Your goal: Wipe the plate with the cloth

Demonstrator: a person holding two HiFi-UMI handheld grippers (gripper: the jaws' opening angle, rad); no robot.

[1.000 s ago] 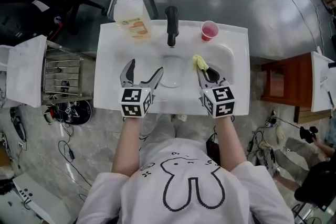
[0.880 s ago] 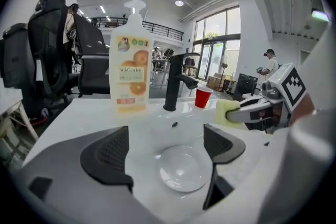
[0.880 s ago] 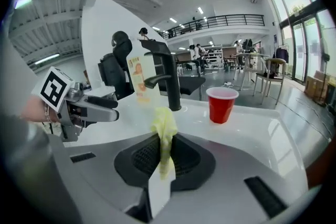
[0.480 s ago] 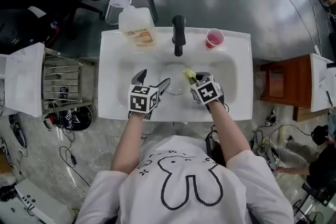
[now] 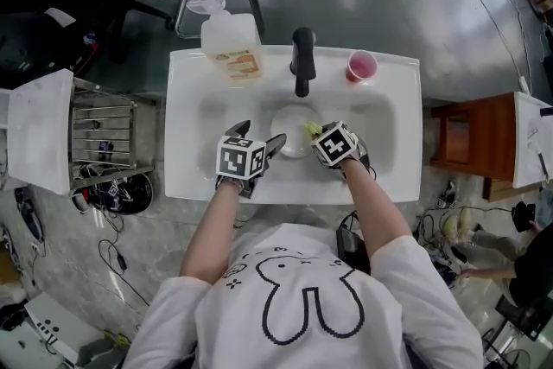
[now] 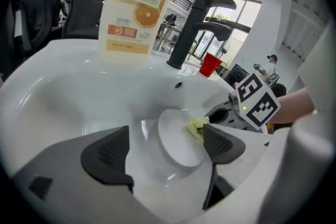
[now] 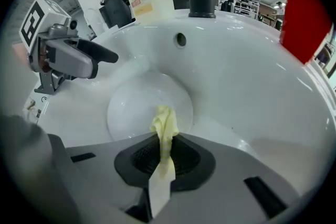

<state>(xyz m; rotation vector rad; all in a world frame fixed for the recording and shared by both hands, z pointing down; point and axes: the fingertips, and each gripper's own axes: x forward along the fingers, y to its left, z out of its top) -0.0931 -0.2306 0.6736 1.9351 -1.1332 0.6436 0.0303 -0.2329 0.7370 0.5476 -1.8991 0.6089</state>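
Head view: my left gripper [image 5: 259, 135] and right gripper [image 5: 316, 131] flanked a white plate [image 5: 292, 146] in the sink [image 5: 186, 134].

Left gripper view: jaws wide, empty, plate lying between.

Right gripper view: jaws pinched the limp yellow cloth [image 7: 164, 128] over the plate's edge. The plate seemed rigid and slick; I'd grip its rim.

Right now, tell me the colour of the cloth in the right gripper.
Pale yellow. The cloth shows best in the right gripper view.
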